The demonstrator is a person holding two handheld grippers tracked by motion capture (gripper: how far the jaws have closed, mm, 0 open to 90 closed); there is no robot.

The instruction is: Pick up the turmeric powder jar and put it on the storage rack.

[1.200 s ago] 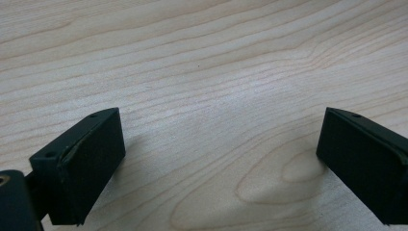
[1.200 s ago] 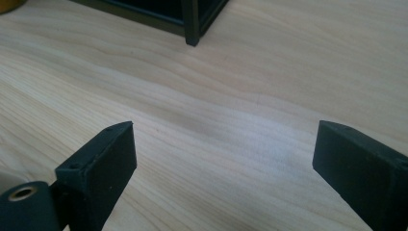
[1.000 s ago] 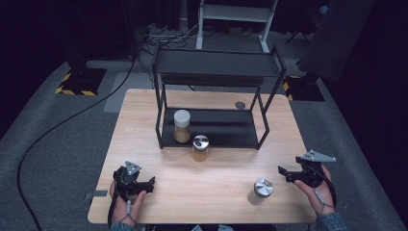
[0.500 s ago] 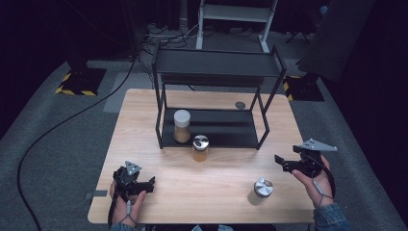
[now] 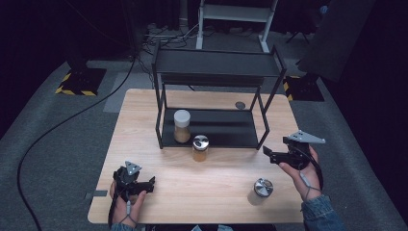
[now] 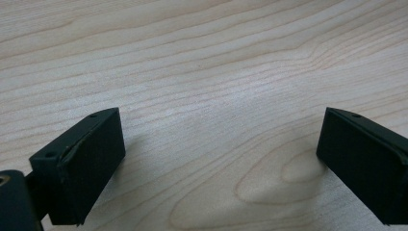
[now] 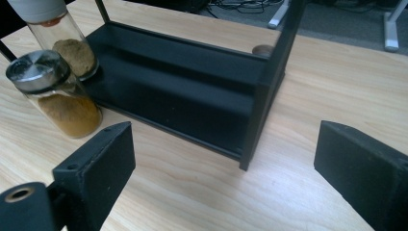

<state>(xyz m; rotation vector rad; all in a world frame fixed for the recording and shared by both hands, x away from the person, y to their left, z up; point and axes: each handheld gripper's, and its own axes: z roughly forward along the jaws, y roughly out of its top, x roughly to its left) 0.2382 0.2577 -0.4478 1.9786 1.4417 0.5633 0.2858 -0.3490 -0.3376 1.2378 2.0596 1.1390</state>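
Meanwhile the right gripper [image 5: 267,153], jaws wide, has risen toward the rack [image 5: 216,86]; left gripper [image 5: 150,182] unmoved, wide.

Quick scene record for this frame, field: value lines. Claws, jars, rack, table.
left claw: open, low over bare wood near the table's front left corner, holding nothing
right claw: open, raised at the table's right edge, pointed toward the rack, holding nothing
white-lid jar: upright on the rack's lower shelf, left end
metal-lid jar by rack: upright on the table, just in front of the rack
metal-lid jar front right: on the table, nearest the right claw
rack: black, two shelves, top shelf bare
table: light wood
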